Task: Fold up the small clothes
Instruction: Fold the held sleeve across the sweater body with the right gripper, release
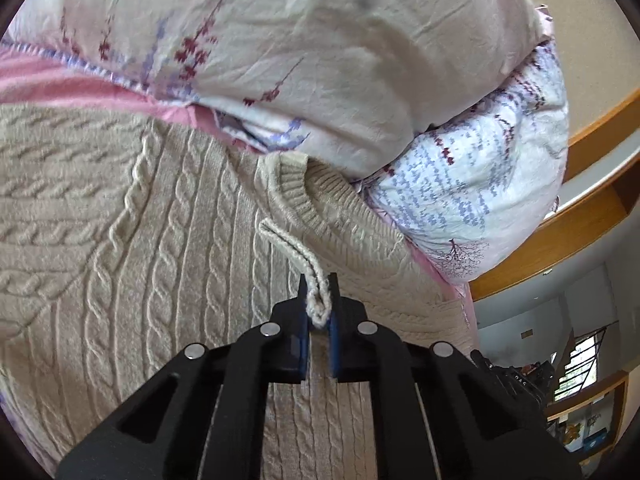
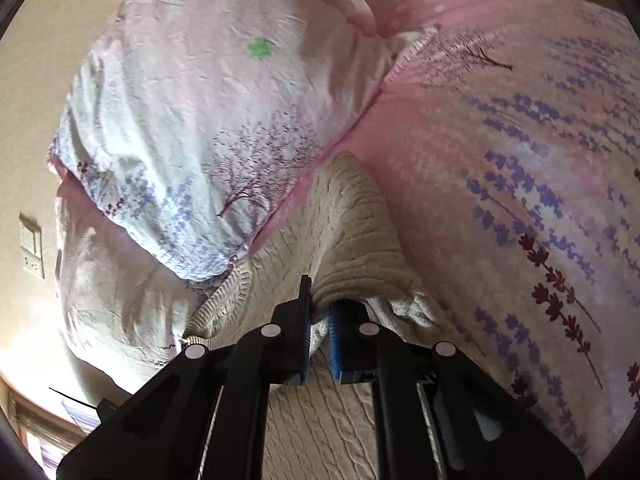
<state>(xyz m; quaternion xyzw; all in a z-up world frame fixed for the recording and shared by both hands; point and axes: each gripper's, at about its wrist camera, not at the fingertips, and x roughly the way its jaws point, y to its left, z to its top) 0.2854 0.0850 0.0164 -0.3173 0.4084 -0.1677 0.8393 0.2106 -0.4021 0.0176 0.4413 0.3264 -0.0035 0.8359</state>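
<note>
A beige cable-knit sweater (image 1: 160, 240) lies spread on a bed, its ribbed collar (image 1: 296, 184) toward the pillows. My left gripper (image 1: 319, 300) is shut on a pinched fold of the sweater's knit edge just below the collar. In the right wrist view, my right gripper (image 2: 320, 312) is shut on a bunched fold of the same sweater (image 2: 352, 232), which rises in a ridge ahead of the fingers. More of the knit lies flat under the gripper.
Floral white and pink pillows (image 1: 320, 60) are piled behind the sweater and also show in the right wrist view (image 2: 200, 120). A pink floral bedspread (image 2: 520, 160) lies to the right. A wooden headboard (image 1: 580, 200) and shelves (image 1: 588, 412) stand at right.
</note>
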